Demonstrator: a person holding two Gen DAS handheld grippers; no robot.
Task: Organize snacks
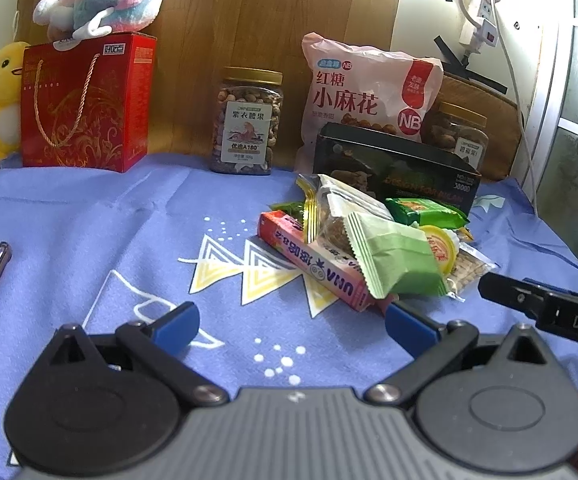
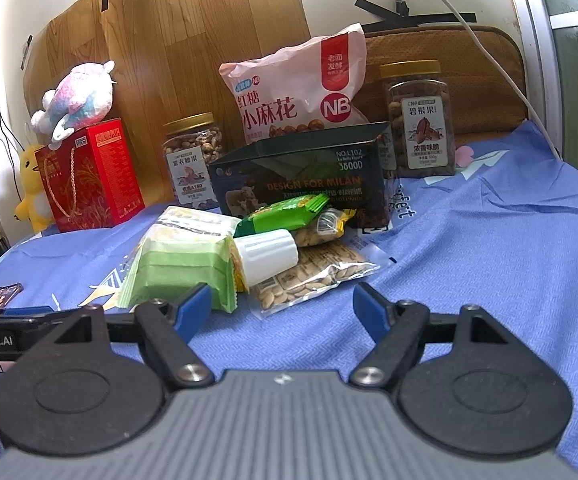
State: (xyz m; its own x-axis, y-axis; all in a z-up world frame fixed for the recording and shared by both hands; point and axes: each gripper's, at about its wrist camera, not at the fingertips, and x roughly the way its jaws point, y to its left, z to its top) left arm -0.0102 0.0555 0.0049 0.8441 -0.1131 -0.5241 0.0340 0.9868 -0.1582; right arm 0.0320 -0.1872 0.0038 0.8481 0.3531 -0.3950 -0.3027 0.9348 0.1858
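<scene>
Step in hand: while both grippers hover short of the snack pile (image 2: 249, 248) on the blue cloth (image 2: 489, 240), a first pick is judged to be pending.
Left gripper (image 1: 291, 322): jaws spread wide, nothing held.
Right gripper (image 2: 283, 306): jaws spread wide, nothing between them.
Advice: the topmost pale green packet (image 2: 177, 270) is best taken first, so the seed packet (image 2: 313, 276) beneath is not dragged.
Black box (image 2: 301, 172): open-topped, just behind the pile; contents cannot be told.
Jars: cashew jar (image 1: 247, 120) and pecan jar (image 2: 419, 120) are lidded and full.
</scene>
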